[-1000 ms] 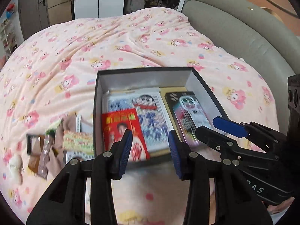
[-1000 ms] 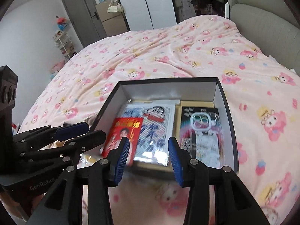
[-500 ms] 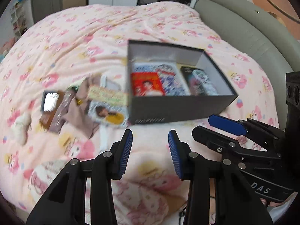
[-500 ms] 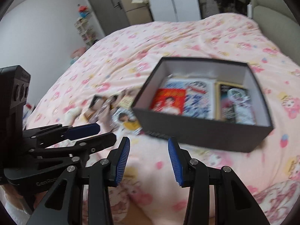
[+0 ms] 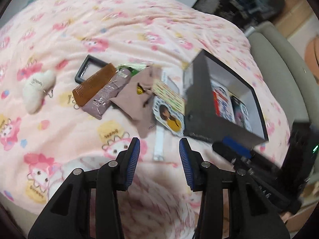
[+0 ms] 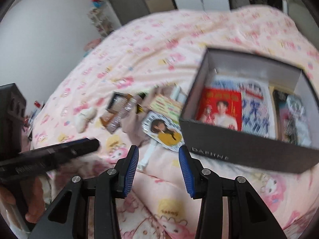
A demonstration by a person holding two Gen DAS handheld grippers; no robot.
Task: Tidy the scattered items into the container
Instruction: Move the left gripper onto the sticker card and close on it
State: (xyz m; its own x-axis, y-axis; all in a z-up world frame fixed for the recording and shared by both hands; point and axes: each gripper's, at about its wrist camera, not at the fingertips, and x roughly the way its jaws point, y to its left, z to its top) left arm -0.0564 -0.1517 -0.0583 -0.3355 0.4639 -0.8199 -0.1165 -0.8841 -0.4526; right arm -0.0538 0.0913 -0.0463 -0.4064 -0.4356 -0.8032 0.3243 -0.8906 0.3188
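I see the dark box on the pink bedspread, up and to the right of my left gripper. The loose items lie just left of the box: a fan card, beige cloth, pouch, comb and plush. Both the left gripper and the right gripper stand parted, holding nothing, short of the fan card's white handle.

On the near outer wall of the dark box, pale letters reading roughly "DAPHNE" are printed. Printing on the packets inside the box is blurred and cannot be read.
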